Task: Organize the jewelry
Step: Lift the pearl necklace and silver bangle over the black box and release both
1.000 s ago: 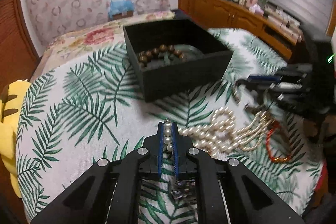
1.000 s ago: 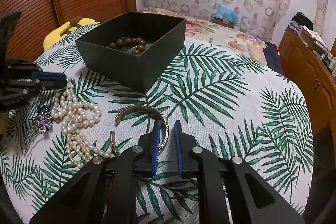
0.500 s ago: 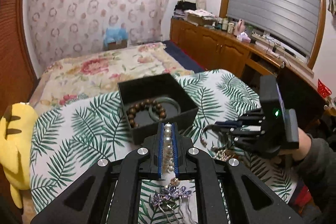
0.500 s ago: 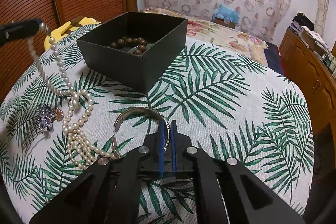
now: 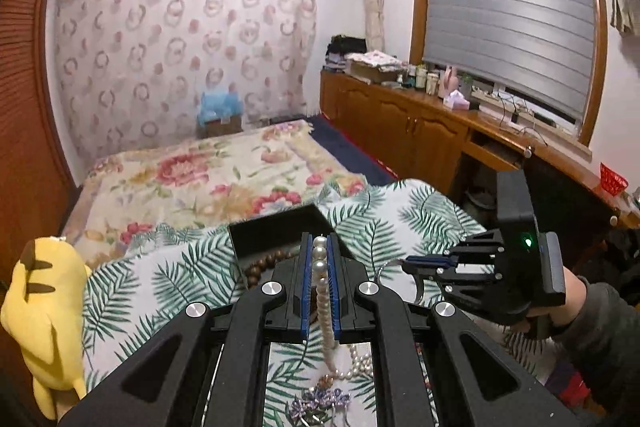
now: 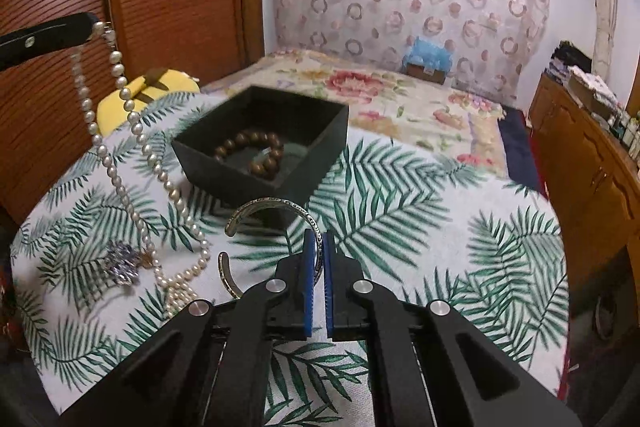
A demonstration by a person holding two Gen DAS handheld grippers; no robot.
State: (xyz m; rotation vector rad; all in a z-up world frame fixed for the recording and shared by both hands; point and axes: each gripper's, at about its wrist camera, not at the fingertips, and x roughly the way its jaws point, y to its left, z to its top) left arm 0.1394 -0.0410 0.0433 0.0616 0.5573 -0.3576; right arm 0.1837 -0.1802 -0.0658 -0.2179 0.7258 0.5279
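Looking along the left gripper (image 5: 319,247), we see its blue pads clamped on a pearl necklace (image 5: 322,291), the strand running between the fingers and dropping down to the palm-leaf cloth (image 5: 168,283) below, where its loose end lies in a small heap beside a purple brooch (image 5: 320,401). In the right wrist view the same necklace (image 6: 132,155) hangs in two long lines from the tip of that gripper (image 6: 90,23), raised at the upper left, and its lower loops rest on the cloth (image 6: 420,227) just beside the brooch (image 6: 122,263). We find the right gripper (image 6: 319,239) closed on a silver cuff bracelet (image 6: 276,205); the band passes between the pads, and its open curve arcs out ahead toward the black box (image 6: 316,167), though we cannot tell whether the cuff clears the cloth or touches it. The box stands open on the cloth, and inside it we see a brown bead bracelet (image 6: 256,151) lying around the edge of a greenish bangle (image 6: 290,157). From the left wrist the box (image 5: 272,231) sits just beyond the fingertips, with the brown beads (image 5: 264,265) showing at its near side. To the right there, the right gripper (image 5: 412,261) appears in a person's hand (image 5: 570,291), dark sleeve (image 5: 600,339) behind it. A yellow plush toy (image 5: 44,307) lies at the left edge of the cloth.
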